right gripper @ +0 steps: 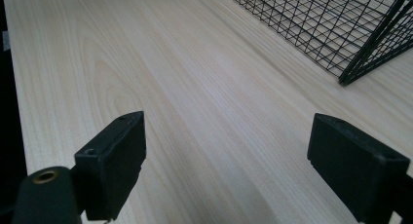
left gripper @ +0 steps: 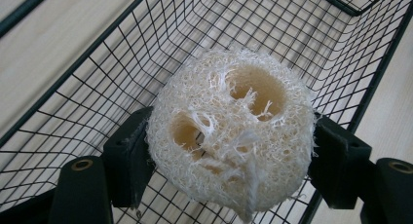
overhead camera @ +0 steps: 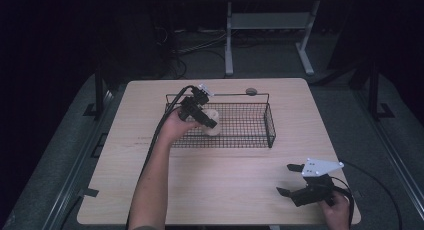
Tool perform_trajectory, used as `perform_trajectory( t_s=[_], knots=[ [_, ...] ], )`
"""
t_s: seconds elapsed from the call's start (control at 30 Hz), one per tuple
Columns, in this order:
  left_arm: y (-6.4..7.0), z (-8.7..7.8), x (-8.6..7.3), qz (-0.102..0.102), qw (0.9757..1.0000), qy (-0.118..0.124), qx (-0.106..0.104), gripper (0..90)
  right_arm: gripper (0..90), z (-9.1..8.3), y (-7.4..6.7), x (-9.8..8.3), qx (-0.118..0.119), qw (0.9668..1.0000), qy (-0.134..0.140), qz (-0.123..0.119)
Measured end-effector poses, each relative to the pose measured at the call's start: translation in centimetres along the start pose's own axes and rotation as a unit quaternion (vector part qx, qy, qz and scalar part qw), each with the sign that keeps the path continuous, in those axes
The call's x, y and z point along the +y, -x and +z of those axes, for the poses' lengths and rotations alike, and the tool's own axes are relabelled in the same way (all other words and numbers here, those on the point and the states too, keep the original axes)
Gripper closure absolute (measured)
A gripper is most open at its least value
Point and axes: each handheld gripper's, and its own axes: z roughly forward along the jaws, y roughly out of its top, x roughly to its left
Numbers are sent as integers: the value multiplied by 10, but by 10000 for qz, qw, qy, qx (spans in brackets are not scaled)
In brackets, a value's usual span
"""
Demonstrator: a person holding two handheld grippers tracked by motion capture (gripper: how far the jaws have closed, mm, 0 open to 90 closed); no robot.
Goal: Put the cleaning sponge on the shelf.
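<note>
A cream loofah sponge point(left gripper: 233, 131) with two round holes sits between the jaws of my left gripper point(left gripper: 229, 153), which is shut on it. In the high view the left gripper point(overhead camera: 210, 124) holds the loofah point(overhead camera: 213, 127) inside the left part of a black wire basket point(overhead camera: 270, 125); whether it touches the basket floor I cannot tell. My right gripper point(overhead camera: 289, 179) stands open low over the table's front right, nothing between its jaws. In the right gripper view the gripper point(right gripper: 229, 170) looks across bare wood toward the basket's corner point(right gripper: 370, 48).
The light wooden table point(overhead camera: 225, 190) holds the basket at its middle back. A small round grey disc point(overhead camera: 251, 91) lies behind the basket near the far edge. Cables trail from both grippers. Dark floor and a desk frame point(overhead camera: 229, 45) lie beyond.
</note>
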Motion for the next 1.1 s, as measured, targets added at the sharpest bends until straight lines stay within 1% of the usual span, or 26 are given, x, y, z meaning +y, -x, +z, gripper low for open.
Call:
perform_trajectory(
  t_s=[0.2,0.33,0.43,0.47,0.57,0.67,0.8,1.0,1.1],
  knots=[
    [-2,7,-5,-99,9999,-17,1,266,135,0,0,0,12,10000,10,3],
    [-1,11,-4,-76,10000,-52,23,265,136,0,0,0,16,10000,10,9],
    [-1,14,-4,-108,9999,-102,-30,266,136,0,-1,1,21,10000,13,14],
    [-1,15,-4,-112,9999,-118,-25,266,136,0,0,1,-4,10000,10,-25],
    [-2,17,-4,-130,9998,-125,-50,266,136,0,-1,1,19,10000,15,-5],
    [-2,19,-4,-110,9998,-157,-59,266,136,0,-1,1,12,10000,22,0],
    [-3,20,-5,-165,9997,-199,-21,265,135,0,-1,1,5,10000,26,7],
    [-2,22,-6,-165,9996,-201,57,265,136,0,-1,1,13,10000,32,1],
    [-3,23,-6,-173,9996,-217,49,265,136,0,-1,1,-8,10000,26,-20]
  ],
)
